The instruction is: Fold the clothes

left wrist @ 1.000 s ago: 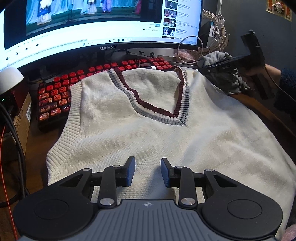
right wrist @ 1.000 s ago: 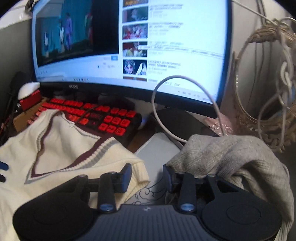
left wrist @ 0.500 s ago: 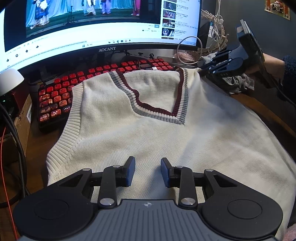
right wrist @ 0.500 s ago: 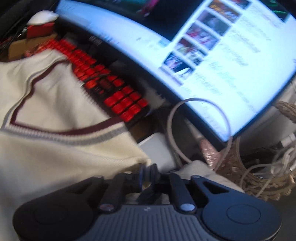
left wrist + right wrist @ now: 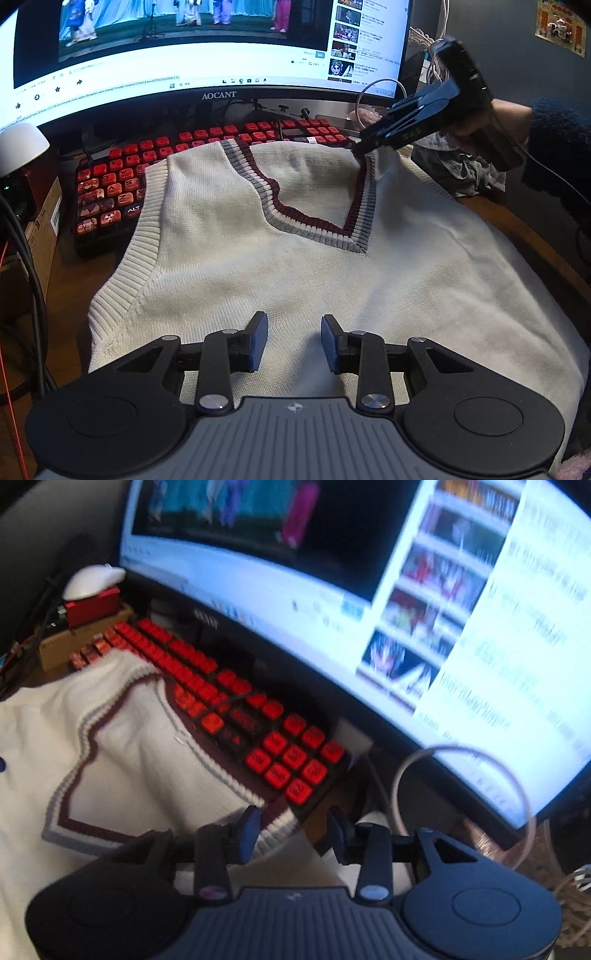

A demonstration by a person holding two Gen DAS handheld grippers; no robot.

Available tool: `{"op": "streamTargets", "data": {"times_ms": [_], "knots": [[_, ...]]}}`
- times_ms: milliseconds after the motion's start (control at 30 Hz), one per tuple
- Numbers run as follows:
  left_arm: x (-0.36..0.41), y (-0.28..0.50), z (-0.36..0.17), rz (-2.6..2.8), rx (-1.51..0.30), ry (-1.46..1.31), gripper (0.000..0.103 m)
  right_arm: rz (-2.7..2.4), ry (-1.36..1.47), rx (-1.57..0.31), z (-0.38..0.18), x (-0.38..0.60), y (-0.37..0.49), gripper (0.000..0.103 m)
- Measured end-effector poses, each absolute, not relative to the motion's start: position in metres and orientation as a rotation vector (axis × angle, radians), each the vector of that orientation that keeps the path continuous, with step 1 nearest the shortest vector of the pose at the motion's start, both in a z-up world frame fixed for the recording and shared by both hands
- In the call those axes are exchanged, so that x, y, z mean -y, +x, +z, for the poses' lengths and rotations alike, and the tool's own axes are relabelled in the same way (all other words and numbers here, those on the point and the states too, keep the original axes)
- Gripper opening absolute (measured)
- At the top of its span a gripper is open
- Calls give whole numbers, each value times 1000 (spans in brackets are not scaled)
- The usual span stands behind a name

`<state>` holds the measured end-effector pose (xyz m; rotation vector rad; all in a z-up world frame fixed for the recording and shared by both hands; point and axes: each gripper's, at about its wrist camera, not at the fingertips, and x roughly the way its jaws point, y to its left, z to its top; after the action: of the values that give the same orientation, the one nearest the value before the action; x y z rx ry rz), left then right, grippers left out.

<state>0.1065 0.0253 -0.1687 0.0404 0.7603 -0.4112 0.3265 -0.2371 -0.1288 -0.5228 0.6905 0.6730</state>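
A cream knitted vest [image 5: 295,266] with a grey and maroon V-neck lies flat on the desk, its top edge over the keyboard. My left gripper [image 5: 294,343] hovers open above the vest's lower middle, with nothing between its fingers. My right gripper [image 5: 364,146] sits at the vest's right shoulder beside the collar, held by a hand in a dark blue sleeve [image 5: 557,144]. In the right wrist view its jaws [image 5: 295,830] are opening. The ribbed collar edge [image 5: 275,825] lies between the fingers, and the pads stand apart from it.
A keyboard [image 5: 110,184] with red keys lies under the vest's top edge, below a wide monitor [image 5: 218,95]. A crumpled grey garment [image 5: 465,173] lies at the right. A white cable loop [image 5: 461,760] hangs near the monitor's corner. A white dome [image 5: 18,147] stands at the left.
My right gripper swung left from the grey garment to the vest's right shoulder, rolling as it went. It shut briefly and now stands apart again. The left gripper stayed put.
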Motion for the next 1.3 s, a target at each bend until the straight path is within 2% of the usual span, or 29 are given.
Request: {"op": "streamTargets", "data": {"times_ms": [200, 267, 333, 367, 633, 800, 933, 1067, 1300], "knots": [[-27, 107, -169, -420, -759, 27, 31, 683, -363, -750, -135, 252, 335, 35], [-28, 107, -169, -422, -759, 19, 31, 716, -322, -767, -136, 253, 336, 17], [-28, 107, -169, -422, -757, 18, 31, 715, -359, -745, -136, 248, 330, 14], [-27, 106, -169, -421, -756, 19, 31, 706, -395, -726, -136, 243, 326, 7], [-20, 103, -169, -404, -746, 60, 31, 531, -659, -381, -134, 211, 287, 7], [-17, 102, -168, -402, -746, 78, 33, 521, -702, -417, -146, 204, 291, 13], [-17, 102, -168, -407, -746, 55, 38, 586, -539, -336, -110, 202, 284, 35], [-20, 102, -169, -416, -742, 23, 39, 809, -410, -384, -91, 173, 291, 36], [-22, 102, -169, -422, -743, 1, 39, 907, -402, -496, -116, 117, 324, 34]]}}
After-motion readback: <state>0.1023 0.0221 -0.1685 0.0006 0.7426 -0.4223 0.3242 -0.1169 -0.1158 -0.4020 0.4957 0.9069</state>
